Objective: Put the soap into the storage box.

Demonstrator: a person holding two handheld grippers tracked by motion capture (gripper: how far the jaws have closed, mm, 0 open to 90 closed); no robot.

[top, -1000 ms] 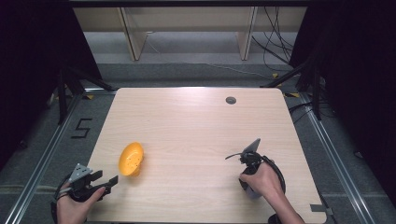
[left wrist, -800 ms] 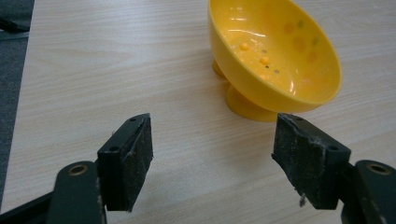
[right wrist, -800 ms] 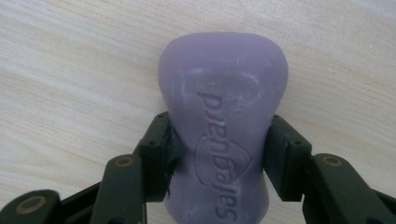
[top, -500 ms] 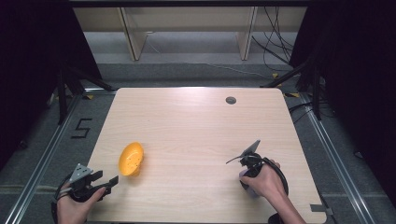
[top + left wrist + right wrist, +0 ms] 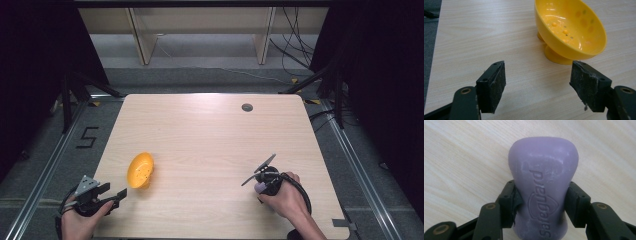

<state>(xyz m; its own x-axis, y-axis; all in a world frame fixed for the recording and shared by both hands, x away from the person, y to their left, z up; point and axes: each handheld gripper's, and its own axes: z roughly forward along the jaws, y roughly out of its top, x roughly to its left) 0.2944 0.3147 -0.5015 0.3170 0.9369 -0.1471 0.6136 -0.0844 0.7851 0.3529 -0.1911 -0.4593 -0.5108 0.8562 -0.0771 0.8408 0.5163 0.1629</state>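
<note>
While the right tongs [image 5: 541,202] clamp a purple Safeguard soap bar [image 5: 543,182] between both pads, the bar's rounded end juts out past the tips over the pale wooden worktop [image 5: 210,135]. From the high view, the right tongs [image 5: 260,182] sit near the worktop's front right, gripped by a hand [image 5: 282,200]. Over at the front left corner, the left tongs [image 5: 120,194] are spread wide with nothing between the pads. Just ahead of their tips stands a yellow footed strainer bowl [image 5: 569,30], tilted on its feet, apart from both pads.
</note>
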